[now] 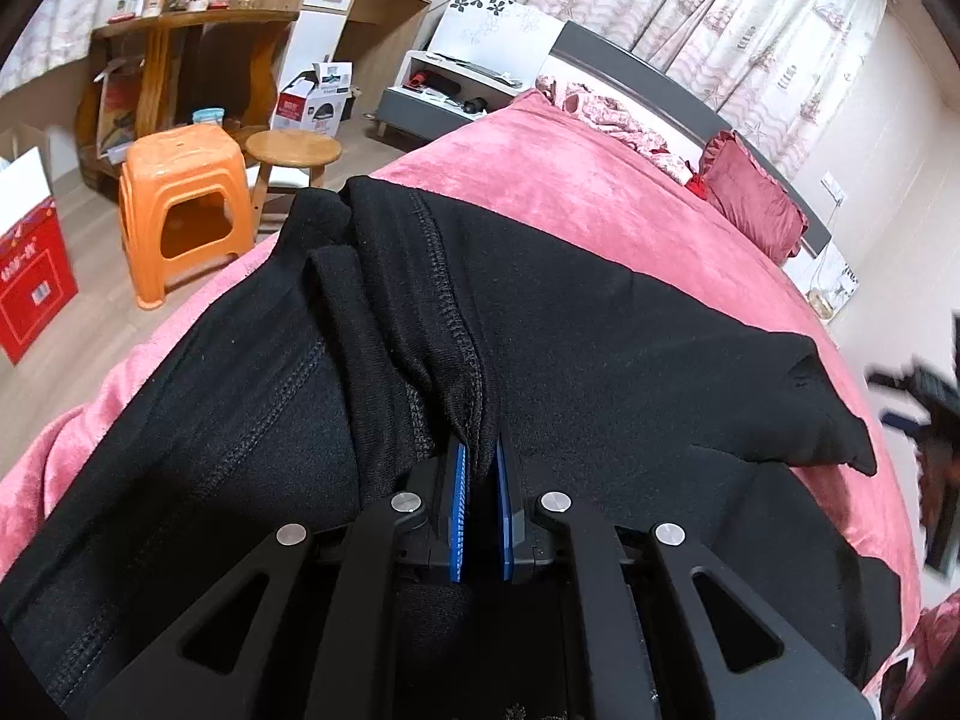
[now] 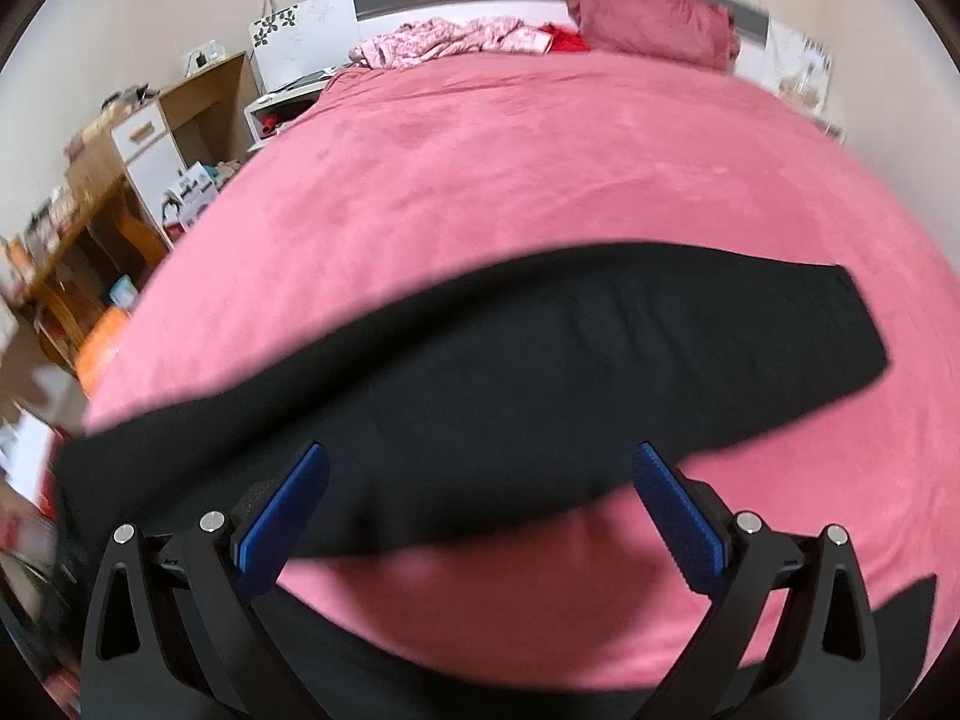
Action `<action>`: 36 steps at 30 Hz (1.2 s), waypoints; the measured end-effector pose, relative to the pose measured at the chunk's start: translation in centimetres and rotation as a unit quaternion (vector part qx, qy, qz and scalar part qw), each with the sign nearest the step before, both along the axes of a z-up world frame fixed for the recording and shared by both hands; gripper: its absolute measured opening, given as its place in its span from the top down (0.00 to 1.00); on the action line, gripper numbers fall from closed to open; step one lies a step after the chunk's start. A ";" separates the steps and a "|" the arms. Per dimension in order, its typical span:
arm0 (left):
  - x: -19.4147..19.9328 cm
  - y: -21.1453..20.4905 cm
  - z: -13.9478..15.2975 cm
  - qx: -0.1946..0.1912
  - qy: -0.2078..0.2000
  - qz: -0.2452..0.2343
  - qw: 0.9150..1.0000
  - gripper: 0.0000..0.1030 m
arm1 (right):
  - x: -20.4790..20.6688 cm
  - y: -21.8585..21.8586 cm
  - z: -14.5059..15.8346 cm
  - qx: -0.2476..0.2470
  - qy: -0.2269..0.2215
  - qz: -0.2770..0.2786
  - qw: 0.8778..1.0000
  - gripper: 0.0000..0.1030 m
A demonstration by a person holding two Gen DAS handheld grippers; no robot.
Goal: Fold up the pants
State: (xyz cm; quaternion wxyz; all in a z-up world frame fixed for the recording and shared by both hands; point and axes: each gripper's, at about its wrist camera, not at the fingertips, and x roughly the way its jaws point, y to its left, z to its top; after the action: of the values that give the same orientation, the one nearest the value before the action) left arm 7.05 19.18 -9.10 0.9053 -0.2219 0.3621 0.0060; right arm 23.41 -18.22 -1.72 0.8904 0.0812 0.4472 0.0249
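Note:
Black pants (image 1: 600, 360) lie on a pink bed cover (image 1: 570, 204). My left gripper (image 1: 478, 450) is shut on a bunched seam fold of the pants, the cloth pinched between its blue pads (image 1: 459, 504). In the right wrist view one black pant leg (image 2: 540, 348) stretches across the pink cover (image 2: 510, 168). My right gripper (image 2: 477, 456) is open and empty, held just above the near edge of that leg, its blue pads (image 2: 282, 510) wide apart. The right gripper also shows blurred at the right edge of the left wrist view (image 1: 936, 420).
A red pillow (image 1: 756, 204) and crumpled pink cloth (image 1: 612, 114) lie at the headboard. An orange plastic stool (image 1: 186, 204), a round wooden stool (image 1: 294, 150), a wooden desk (image 1: 180, 60) and a red box (image 1: 30, 276) stand on the floor left of the bed.

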 end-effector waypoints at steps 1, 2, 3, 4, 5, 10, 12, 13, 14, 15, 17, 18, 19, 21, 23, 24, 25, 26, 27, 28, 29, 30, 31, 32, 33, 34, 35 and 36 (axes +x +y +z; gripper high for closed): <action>0.0 0.0 0.0 -0.001 -0.001 0.000 1.000 0.93 | 1.7 0.4 0.2 0.018 0.010 -0.008 1.000 0.03; -0.1 0.1 0.0 -0.001 -0.001 0.000 1.000 0.93 | 3.4 0.9 0.2 0.029 0.023 -0.017 0.999 0.03; -0.1 0.1 0.0 -0.001 -0.002 0.000 1.000 0.93 | 4.5 1.2 0.1 0.034 0.034 -0.025 0.999 0.03; -0.1 0.1 0.0 -0.002 -0.002 -0.001 1.000 0.93 | 6.2 1.5 -0.3 0.037 0.054 -0.039 0.997 0.04; -0.1 0.2 0.0 -0.005 -0.002 -0.001 1.000 0.93 | 7.3 1.6 -0.5 0.038 0.068 -0.050 0.996 0.06; -0.3 0.5 -0.1 -0.014 -0.004 -0.003 1.000 0.93 | 10.5 0.6 -3.3 0.064 0.141 -0.133 0.979 0.32; -0.3 0.6 0.0 -0.017 -0.005 -0.004 1.000 0.93 | 10.5 -0.6 -4.8 0.090 0.172 -0.160 0.968 0.66; -0.3 0.7 0.1 -0.020 -0.006 -0.004 1.000 0.93 | 10.3 -1.3 -5.4 0.114 0.180 -0.164 0.963 0.83; -0.3 0.8 0.3 -0.020 -0.006 -0.004 1.000 0.93 | 9.8 -1.9 -5.8 0.146 0.182 -0.165 0.958 0.86; -0.3 0.9 0.6 -0.021 -0.006 -0.004 1.000 0.93 | 8.9 -2.6 -5.7 0.173 0.176 -0.167 0.955 0.89; -0.4 1.3 2.0 -0.019 -0.024 0.002 1.000 0.93 | 7.6 -3.3 -4.7 0.187 0.163 -0.148 0.957 0.92; -0.4 1.5 2.8 -0.016 -0.037 0.004 0.999 0.93 | 6.7 -3.6 -3.6 0.188 0.151 -0.131 0.962 0.92; -0.6 2.0 4.1 -0.013 -0.057 0.008 0.998 0.93 | 5.9 -4.0 -2.8 0.189 0.141 -0.117 0.965 0.92; -0.8 2.5 5.9 -0.011 -0.085 0.011 0.996 0.93 | 3.0 -4.7 -0.8 0.197 0.117 -0.083 0.970 0.93; -1.2 3.3 7.7 -0.011 -0.113 0.007 0.993 0.93 | -0.1 -5.3 0.9 0.205 0.097 -0.060 0.972 0.93; -1.5 3.7 8.5 -0.014 -0.125 0.002 0.992 0.93 | -2.1 -5.5 1.6 0.206 0.086 -0.046 0.974 0.93; -1.6 4.0 8.9 -0.016 -0.128 0.000 0.992 0.93 | -3.6 -5.6 2.1 0.205 0.077 -0.034 0.975 0.93; -1.7 4.5 9.2 -0.023 -0.129 -0.002 0.991 0.93 | -5.9 -5.6 2.7 0.203 0.063 -0.018 0.977 0.93; -1.9 5.2 9.2 -0.037 -0.124 -0.005 0.992 0.93 | -8.4 -5.4 3.0 0.198 0.050 -0.004 0.979 0.93; -2.1 5.9 9.0 -0.051 -0.118 -0.003 0.992 0.93 | -10.3 -5.0 3.1 0.195 0.042 0.007 0.980 0.93; -2.4 6.6 8.6 -0.067 -0.108 0.000 0.992 0.93 | -12.5 -4.6 3.0 0.196 0.032 0.017 0.980 0.92; -2.7 7.3 8.2 -0.087 -0.096 0.005 0.992 0.93 | -15.7 -4.1 2.5 0.203 0.022 0.030 0.978 0.92; -3.3 8.5 7.2 -0.115 -0.075 0.016 0.990 0.93 | -17.5 -3.6 1.7 0.209 0.020 0.042 0.977 0.92; -3.8 9.1 6.6 -0.129 -0.065 0.023 0.989 0.93 | -19.5 -2.8 0.5 0.212 0.021 0.054 0.975 0.92; -4.6 10.1 5.7 -0.150 -0.050 0.034 0.987 0.93 | -21.2 -2.2 -0.7 0.215 0.027 0.062 0.974 0.92; -5.3 10.6 5.0 -0.160 -0.040 0.041 0.985 0.93 | -23.3 -1.5 -2.7 0.220 0.047 0.067 0.972 0.92; -6.1 11.0 4.3 -0.166 -0.027 0.049 0.984 0.93 | -24.4 -1.3 -4.2 0.223 0.060 0.064 0.971 0.92; -7.1 11.3 3.3 -0.176 -0.010 0.054 0.983 0.93 | -25.4 -1.2 -6.0 0.227 0.079 0.053 0.969 0.92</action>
State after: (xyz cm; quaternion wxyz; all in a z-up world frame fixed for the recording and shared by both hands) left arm 0.00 30.52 -5.77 0.8540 -0.3974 0.3356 -0.0111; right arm -1.94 -19.41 -7.69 0.8081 0.2593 0.5020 0.1665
